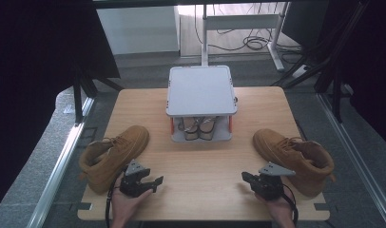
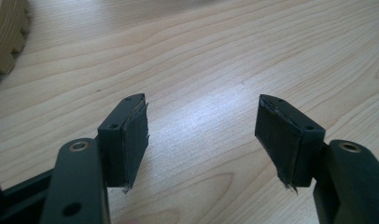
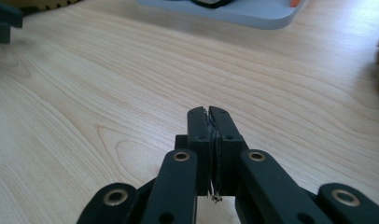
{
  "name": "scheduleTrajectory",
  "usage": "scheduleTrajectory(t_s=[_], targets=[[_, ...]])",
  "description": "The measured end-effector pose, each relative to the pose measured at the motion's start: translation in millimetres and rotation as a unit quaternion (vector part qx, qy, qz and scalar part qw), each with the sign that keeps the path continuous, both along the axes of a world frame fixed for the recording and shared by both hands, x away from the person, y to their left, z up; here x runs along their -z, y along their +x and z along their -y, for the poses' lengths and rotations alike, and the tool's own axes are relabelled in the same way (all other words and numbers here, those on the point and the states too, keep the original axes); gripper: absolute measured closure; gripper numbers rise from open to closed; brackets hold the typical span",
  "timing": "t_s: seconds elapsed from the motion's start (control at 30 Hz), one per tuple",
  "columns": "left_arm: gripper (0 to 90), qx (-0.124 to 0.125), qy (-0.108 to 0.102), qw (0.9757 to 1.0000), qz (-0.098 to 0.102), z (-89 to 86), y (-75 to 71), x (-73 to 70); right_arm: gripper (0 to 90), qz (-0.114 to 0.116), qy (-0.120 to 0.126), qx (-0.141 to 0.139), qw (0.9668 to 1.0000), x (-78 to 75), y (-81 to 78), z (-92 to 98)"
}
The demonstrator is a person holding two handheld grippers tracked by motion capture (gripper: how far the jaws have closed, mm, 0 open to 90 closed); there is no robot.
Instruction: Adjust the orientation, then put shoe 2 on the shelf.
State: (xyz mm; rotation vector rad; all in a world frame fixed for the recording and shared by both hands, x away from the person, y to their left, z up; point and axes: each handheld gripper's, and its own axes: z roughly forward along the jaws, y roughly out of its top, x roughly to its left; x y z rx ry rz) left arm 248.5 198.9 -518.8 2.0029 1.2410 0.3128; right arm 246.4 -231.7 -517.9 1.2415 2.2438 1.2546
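Two tan boots lie on the wooden table [image 1: 200, 194]: one boot [image 1: 112, 154] at the left, the other boot [image 1: 293, 156] at the right. My left gripper [image 1: 155, 183] is held low by the front edge, just right of the left boot, with its jaws wide apart. In the left gripper view, the left gripper [image 2: 201, 121] has only bare wood between its pads, and the boot's ridged sole [image 2: 5, 37] shows at the top left. My right gripper [image 1: 245, 178] sits beside the right boot. In the right gripper view, the right gripper [image 3: 208, 114] has its pads pressed together on nothing.
A grey two-tier rack [image 1: 200, 90] stands at the table's back centre, with a pair of sandals [image 1: 199, 128] on its lower shelf. Its base [image 3: 234, 11] shows far off in the right gripper view. Metal rails run along both sides of the table.
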Motion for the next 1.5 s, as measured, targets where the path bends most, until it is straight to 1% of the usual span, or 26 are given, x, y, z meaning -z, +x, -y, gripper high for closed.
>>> scheduleTrajectory(t_s=[0.1, 0.17, 0.27, 0.33, 0.37, 0.4, 0.43, 0.5, 0.63, 0.73, 0.77, 0.87, 0.9, 0.97, 1.07, 1.13, 1.23, 1.33, 1.37, 1.47, 1.5], targets=[[34.2, 0.000, 0.001, 1.0000, 0.001, 2.8, -0.2, -5.6, 85.8, 0.001, -0.006, -0.016, 0.9999, 1.1, 3.2, -7.3], [33.0, 0.008, 0.003, 0.9999, 0.008, 4.2, -0.6, -12.3, 85.5, 0.001, -0.008, -0.024, 0.9997, 0.5, 5.1, -10.6], [32.6, 0.013, 0.003, 0.9997, 0.021, 4.5, -1.2, -28.3, 85.7, 0.003, -0.013, -0.029, 0.9995, 0.1, 6.8, -11.4], [32.6, 0.012, 0.005, 0.9994, 0.031, 3.5, -1.3, -41.6, 85.7, 0.001, -0.014, -0.029, 0.9995, 0.4, 7.2, -10.2], [32.6, 0.011, 0.003, 0.9994, 0.033, 3.2, -1.6, -46.1, 85.6, -0.002, -0.013, -0.030, 0.9995, 1.1, 7.0, -9.5], [32.6, 0.012, -0.001, 0.9992, 0.037, 1.9, -2.0, -53.7, 85.4, -0.003, -0.011, -0.030, 0.9995, 1.9, 6.7, -9.1], [32.6, 0.012, -0.002, 0.9991, 0.040, 0.8, -2.3, -58.3, 84.6, -0.004, -0.014, -0.029, 0.9995, 2.5, 6.0, -8.2], [32.8, 0.009, -0.003, 0.9987, 0.051, -3.1, -2.8, -72.1, 83.7, -0.004, -0.015, -0.028, 0.9995, 2.9, 5.4, -6.9], [33.0, 0.009, -0.002, 0.9982, 0.059, -14.7, -1.1, -94.9, 77.4, -0.008, -0.018, -0.021, 0.9996, 3.7, 4.2, -5.2], [35.5, -0.001, 0.006, 0.9978, 0.066, -30.1, 1.5, -110.2, 72.5, -0.011, -0.027, -0.015, 0.9994, 5.1, 4.8, -7.1], [36.1, -0.005, 0.006, 0.9979, 0.064, -36.0, 3.0, -113.1, 70.4, -0.012, -0.030, -0.016, 0.9994, 5.6, 4.8, -8.8], [37.8, -0.030, 0.008, 0.9977, 0.061, -55.1, 6.0, -119.9, 66.5, -0.013, -0.039, -0.017, 0.9990, 7.4, 4.3, -12.8], [38.4, -0.034, 0.008, 0.9976, 0.060, -60.2, 6.7, -121.3, 65.7, -0.014, -0.042, -0.018, 0.9989, 8.4, 4.2, -13.6], [39.3, -0.048, 0.002, 0.9967, 0.065, -75.9, 8.2, -125.1, 64.3, -0.016, -0.049, -0.019, 0.9985, 9.3, 4.0, -13.8], [41.8, -0.064, 0.002, 0.9953, 0.073, -93.3, 9.5, -130.1, 63.4, -0.018, -0.044, -0.016, 0.9988, 8.7, 4.8, -11.5], [42.9, -0.072, 0.000, 0.9945, 0.076, -105.7, 11.7, -133.3, 62.6, -0.019, -0.044, -0.016, 0.9987, 8.6, 4.9, -10.9], [43.7, -0.084, 0.003, 0.9934, 0.079, -120.5, 14.8, -136.0, 61.6, -0.018, -0.048, -0.016, 0.9986, 8.8, 4.7, -11.6], [44.2, -0.100, 0.003, 0.9920, 0.078, -133.5, 16.8, -135.3, 61.0, -0.016, -0.047, -0.015, 0.9987, 8.0, 4.4, -10.0], [44.4, -0.102, 0.004, 0.9920, 0.074, -137.5, 17.7, -133.8, 60.9, -0.017, -0.044, -0.013, 0.9988, 7.5, 4.2, -9.0], [45.2, -0.116, 0.013, 0.9907, 0.069, -147.4, 18.7, -126.2, 61.0, -0.015, -0.041, -0.004, 0.9990, 6.0, 4.2, -4.5], [45.5, -0.118, 0.011, 0.9907, 0.066, -150.7, 19.0, -123.3, 61.0, -0.014, -0.039, -0.001, 0.9991, 5.8, 4.3, -3.1]])
